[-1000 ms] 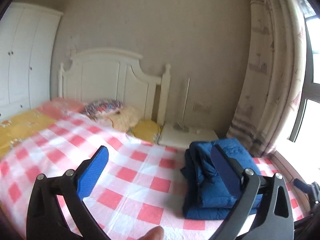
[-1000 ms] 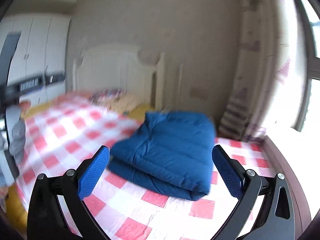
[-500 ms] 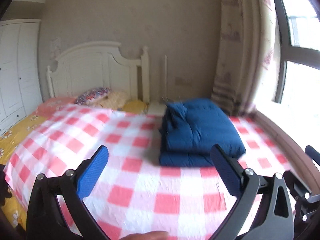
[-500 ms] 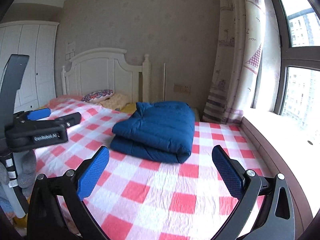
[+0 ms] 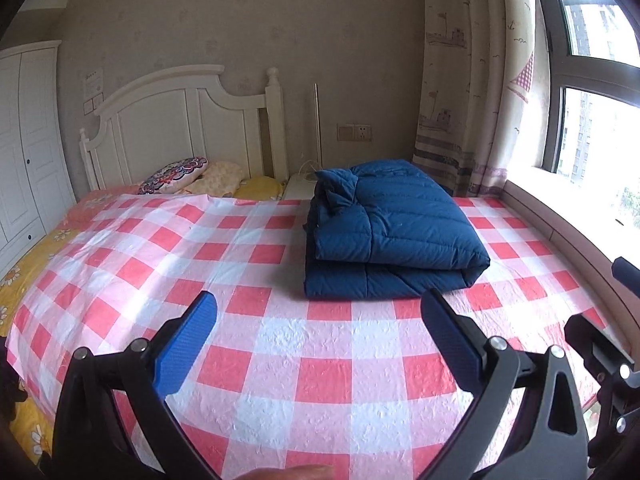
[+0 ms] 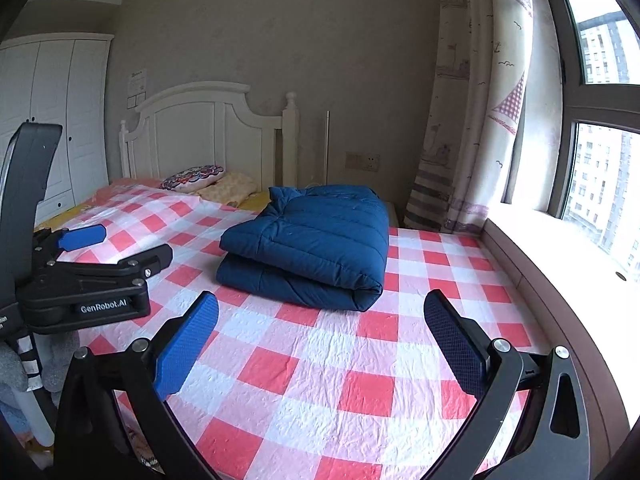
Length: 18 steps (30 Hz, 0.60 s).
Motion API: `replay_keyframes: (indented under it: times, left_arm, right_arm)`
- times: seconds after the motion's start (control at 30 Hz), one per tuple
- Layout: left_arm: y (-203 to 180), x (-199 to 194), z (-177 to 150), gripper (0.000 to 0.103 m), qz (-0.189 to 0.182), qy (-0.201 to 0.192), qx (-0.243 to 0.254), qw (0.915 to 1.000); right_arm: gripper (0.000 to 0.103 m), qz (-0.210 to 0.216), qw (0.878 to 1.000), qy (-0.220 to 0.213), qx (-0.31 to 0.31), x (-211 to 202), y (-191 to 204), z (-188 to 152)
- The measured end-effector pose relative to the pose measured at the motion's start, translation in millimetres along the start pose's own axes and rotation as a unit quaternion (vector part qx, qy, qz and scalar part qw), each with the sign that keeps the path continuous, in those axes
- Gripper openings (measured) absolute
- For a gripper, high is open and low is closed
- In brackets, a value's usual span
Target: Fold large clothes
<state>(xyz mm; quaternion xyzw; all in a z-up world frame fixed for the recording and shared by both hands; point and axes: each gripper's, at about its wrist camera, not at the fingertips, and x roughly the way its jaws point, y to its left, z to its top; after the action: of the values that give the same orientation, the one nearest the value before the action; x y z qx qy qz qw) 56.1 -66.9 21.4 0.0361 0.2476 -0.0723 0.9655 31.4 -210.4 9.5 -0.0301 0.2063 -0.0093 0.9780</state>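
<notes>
Blue padded jacket [image 5: 384,236]: folded in a thick bundle, lying on red-checked bedcover [image 5: 304,360], window side, well apart from both tools. Left gripper [image 5: 320,312] and right gripper [image 6: 322,312]: fingers spread wide, empty, above bare cover. Fold apparently complete; for tidying, press top layer flat, avoid dragging the bundle.
</notes>
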Motion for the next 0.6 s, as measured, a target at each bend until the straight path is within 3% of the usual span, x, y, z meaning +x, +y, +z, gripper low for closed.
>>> replay_keyframes:
  times: [0.6]
  left_arm:
    - [-0.1,-0.1,-1.5,0.101,-0.004,0.001,0.004,1.0]
  right_arm:
    - [0.099,0.001,1.0,0.002,0.002,0.8,1.8,0.0]
